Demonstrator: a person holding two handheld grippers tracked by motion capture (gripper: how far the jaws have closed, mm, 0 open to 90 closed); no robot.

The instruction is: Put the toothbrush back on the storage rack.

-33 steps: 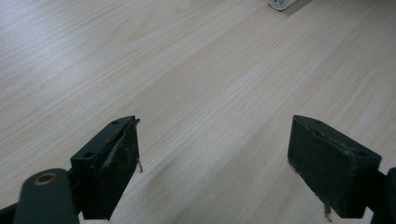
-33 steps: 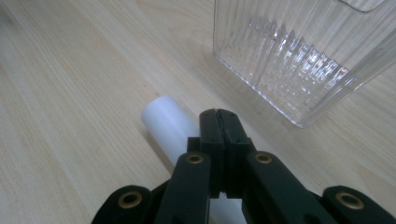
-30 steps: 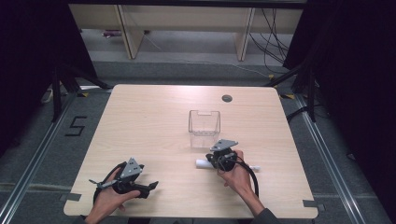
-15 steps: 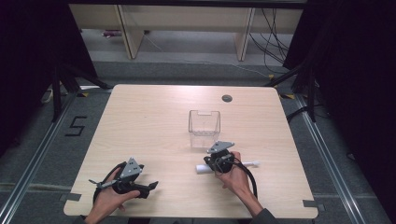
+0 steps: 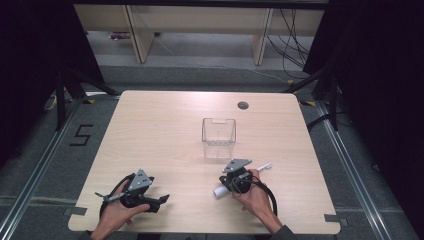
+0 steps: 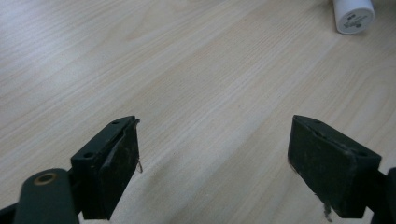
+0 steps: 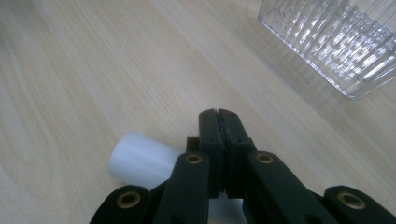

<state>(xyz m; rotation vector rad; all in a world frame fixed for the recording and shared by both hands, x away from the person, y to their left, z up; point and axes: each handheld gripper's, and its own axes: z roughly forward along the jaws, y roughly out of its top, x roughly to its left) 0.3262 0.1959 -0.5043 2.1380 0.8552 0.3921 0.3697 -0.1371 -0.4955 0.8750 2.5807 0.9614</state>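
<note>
Clear bin [image 5: 218,137] (ribbed walls) looks empty.

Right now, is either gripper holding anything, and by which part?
Right gripper: jaws shut with the white tube lying under them; whether they pinch it cannot be told. Left gripper: open over bare table, holding nothing.

A single numeral, 5 [image 5: 82,135], is marked in black tape on the grey floor just left of the table [image 5: 165,130], while the small dark print on the white tube's end cap [image 6: 355,17] is too tiny to read.
</note>
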